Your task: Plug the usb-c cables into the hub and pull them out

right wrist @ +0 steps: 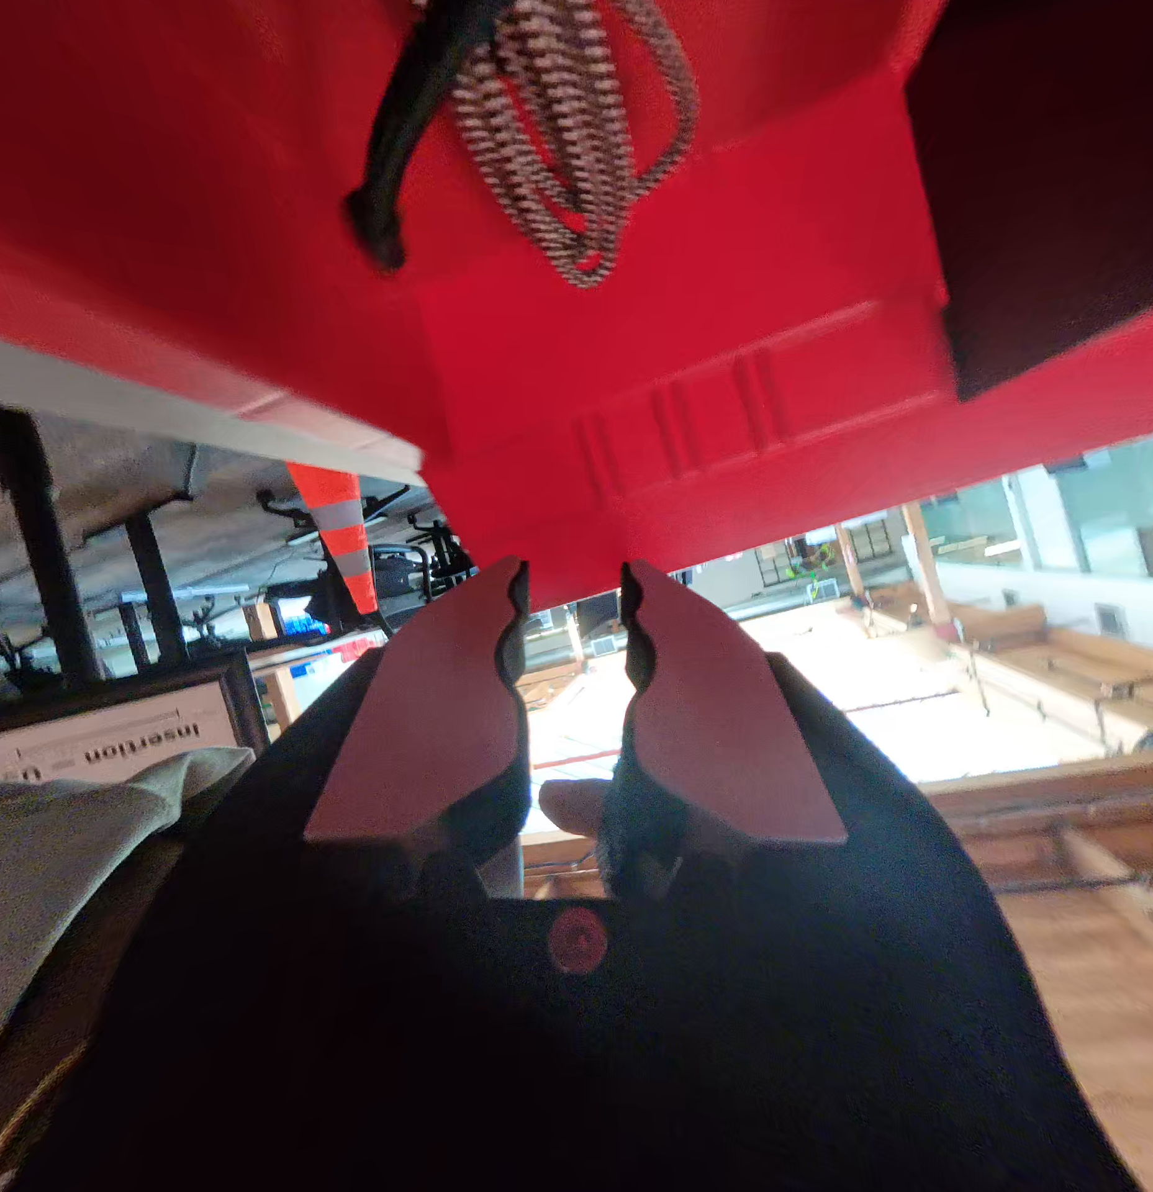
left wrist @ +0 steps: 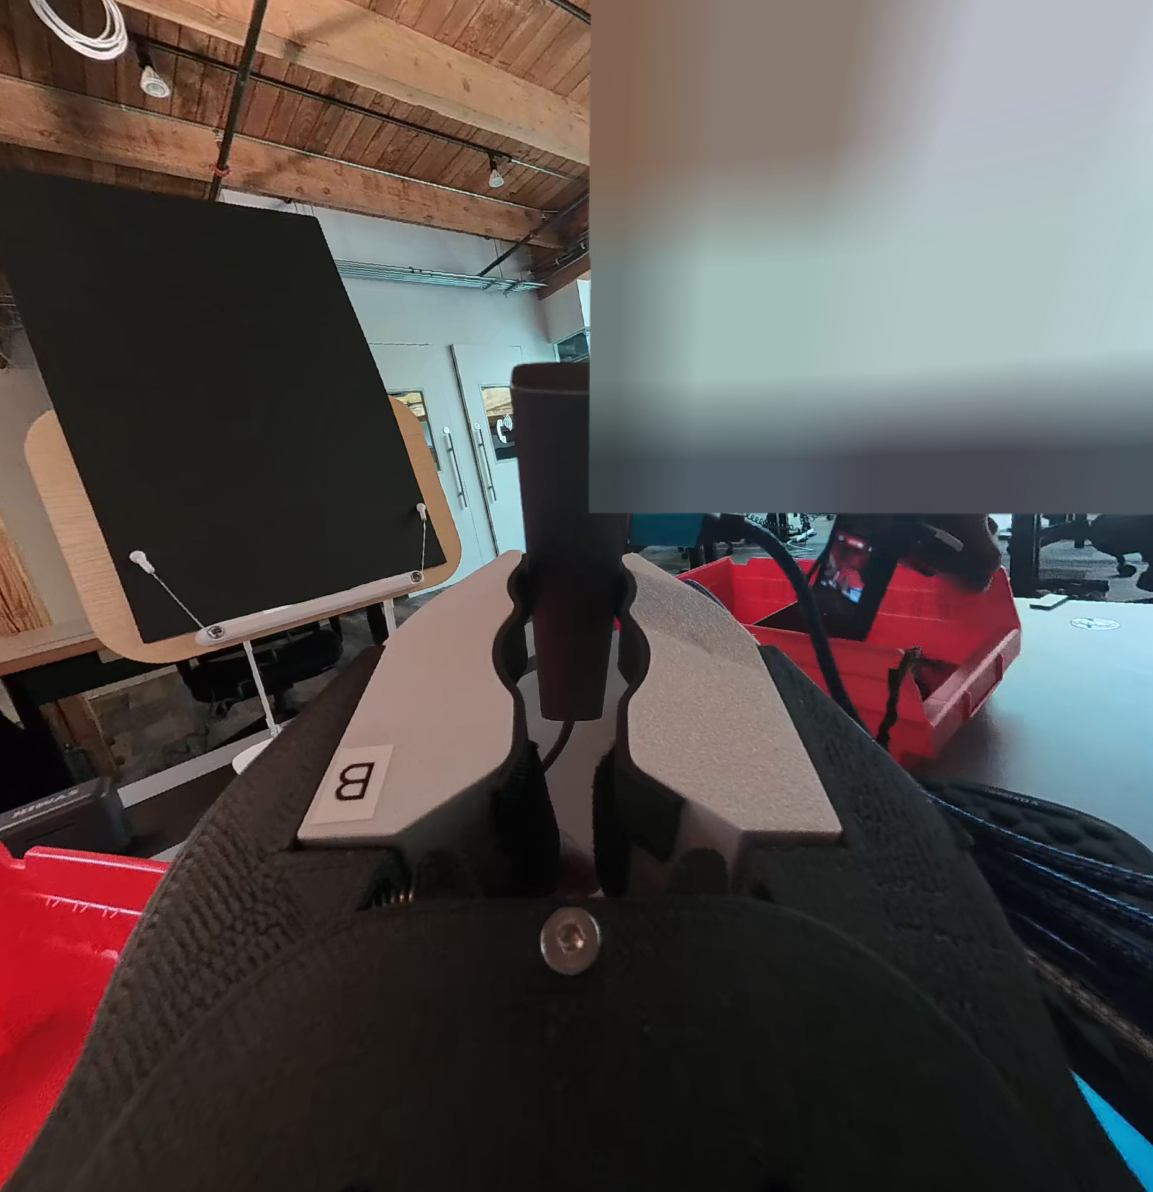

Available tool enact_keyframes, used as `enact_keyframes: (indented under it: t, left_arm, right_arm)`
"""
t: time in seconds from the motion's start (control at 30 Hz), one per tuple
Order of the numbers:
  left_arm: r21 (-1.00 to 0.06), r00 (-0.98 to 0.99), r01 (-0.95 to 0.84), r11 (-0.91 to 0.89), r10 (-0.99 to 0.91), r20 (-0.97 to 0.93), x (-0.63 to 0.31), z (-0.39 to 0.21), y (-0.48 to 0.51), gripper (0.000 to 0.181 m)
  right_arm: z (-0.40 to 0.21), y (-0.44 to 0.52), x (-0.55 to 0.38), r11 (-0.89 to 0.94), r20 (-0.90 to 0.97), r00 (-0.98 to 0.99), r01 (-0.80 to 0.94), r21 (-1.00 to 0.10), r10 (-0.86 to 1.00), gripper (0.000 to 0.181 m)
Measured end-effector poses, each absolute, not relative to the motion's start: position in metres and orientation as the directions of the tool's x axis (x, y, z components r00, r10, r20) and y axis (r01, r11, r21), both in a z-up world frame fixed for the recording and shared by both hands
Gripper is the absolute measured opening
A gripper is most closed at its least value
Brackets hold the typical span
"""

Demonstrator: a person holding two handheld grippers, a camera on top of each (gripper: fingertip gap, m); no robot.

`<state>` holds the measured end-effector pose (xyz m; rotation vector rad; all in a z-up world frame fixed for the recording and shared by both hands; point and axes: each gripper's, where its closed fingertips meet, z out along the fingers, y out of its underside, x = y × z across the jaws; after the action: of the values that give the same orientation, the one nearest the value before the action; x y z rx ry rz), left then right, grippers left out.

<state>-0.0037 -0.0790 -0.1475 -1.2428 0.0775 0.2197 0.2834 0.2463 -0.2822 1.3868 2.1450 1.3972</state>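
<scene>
My left gripper (left wrist: 570,580) is shut on a dark grey hub (left wrist: 557,490), which stands upright between the fingers. A thin cable (left wrist: 559,742) leaves the hub's lower end. The right wrist view is upside down. My right gripper (right wrist: 573,571) is open and empty, at the rim of a red bin (right wrist: 690,387). A black-and-white braided cable (right wrist: 561,161) and a black cable (right wrist: 399,148) lie in that bin. The bin (left wrist: 948,677) also shows in the left wrist view, with the other gripper (left wrist: 844,580) over it.
A black board on a wooden stand (left wrist: 206,419) stands at the left. A second red bin (left wrist: 44,967) sits at the lower left. Dark braided cables (left wrist: 1044,871) are piled at the right on the pale table (left wrist: 1089,696). An orange cone (right wrist: 341,529) is behind. About 45 cm separates my left fingertips from my right.
</scene>
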Motion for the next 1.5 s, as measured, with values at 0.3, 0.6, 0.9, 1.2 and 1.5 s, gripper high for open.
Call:
enact_keyframes:
  t: [0.3,0.6,0.9,1.2,1.5]
  left_arm:
    - [-0.927,0.978,-0.203,0.315,0.121,-0.173,-0.005,-0.147,-0.083,0.022]
    - [-0.937,0.979,-0.189,0.295,0.126,-0.157,-0.007,-0.153,-0.077,0.022]
    - [-0.929,0.939,-0.315,0.193,0.21,-0.274,-0.004,-0.161,-0.067,0.022]
    - [-0.841,0.804,-0.541,0.005,0.296,-0.516,0.002,-0.174,-0.059,0.022]
    - [-0.843,0.814,-0.531,-0.092,0.22,-0.537,0.007,-0.184,-0.05,0.022]
  right_arm:
    - [-0.281,0.223,0.274,0.226,0.116,-0.38,0.74,0.634,0.918,0.027]
    - [-0.234,0.196,0.181,0.33,0.401,-0.21,0.908,-0.258,0.892,0.033]
    - [-0.147,-0.058,0.086,0.112,0.127,-0.409,-0.06,-0.992,0.904,0.036]
    - [-0.167,-0.086,0.037,0.298,0.305,-0.15,-0.07,-0.952,0.94,0.025]
    - [-0.178,-0.08,0.032,0.522,0.522,0.025,-0.007,-0.853,0.853,0.005]
